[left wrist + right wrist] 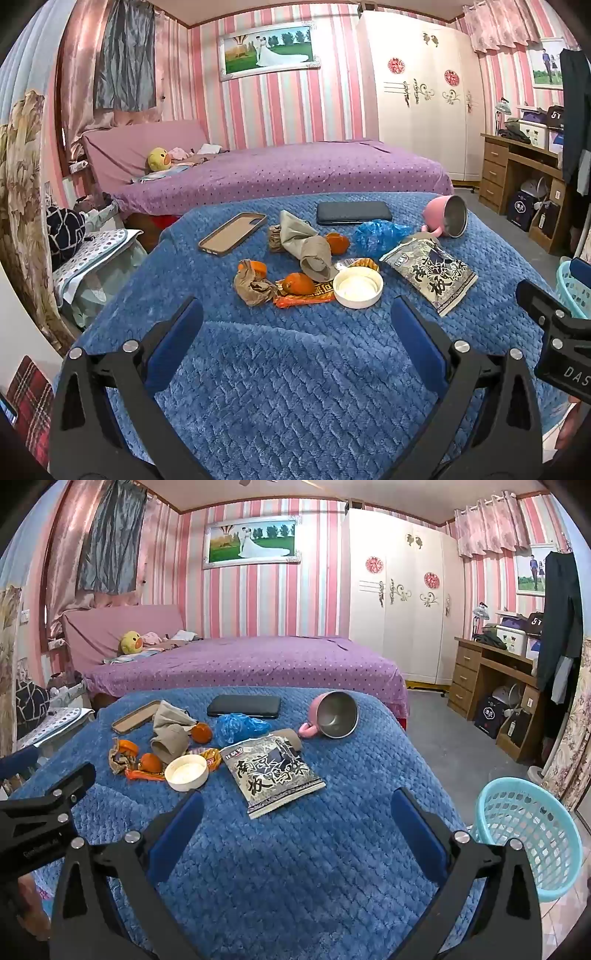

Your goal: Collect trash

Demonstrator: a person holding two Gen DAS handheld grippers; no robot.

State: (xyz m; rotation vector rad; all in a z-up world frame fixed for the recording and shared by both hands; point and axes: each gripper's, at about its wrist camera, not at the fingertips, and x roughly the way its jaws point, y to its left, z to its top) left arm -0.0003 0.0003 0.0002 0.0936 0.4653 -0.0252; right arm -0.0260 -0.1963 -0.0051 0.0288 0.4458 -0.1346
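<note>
Whole basket [524, 834] only in R view.

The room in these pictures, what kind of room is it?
Most likely a bedroom in a home. There is a big bed with a purple dotted cover, a tall white wardrobe with curly decorations, and a wooden desk with drawers by the wall.

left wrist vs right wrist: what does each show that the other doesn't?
Left wrist only: a red plaid cloth at lower left.
Right wrist only: nearly the whole turquoise plastic basket on the floor; the left view catches just its edge.
Both: the blue quilted blanket with the black-and-white snack packet, the white round lid, and the tipped pink mug. Each claw, left and right, is open and empty.
</note>
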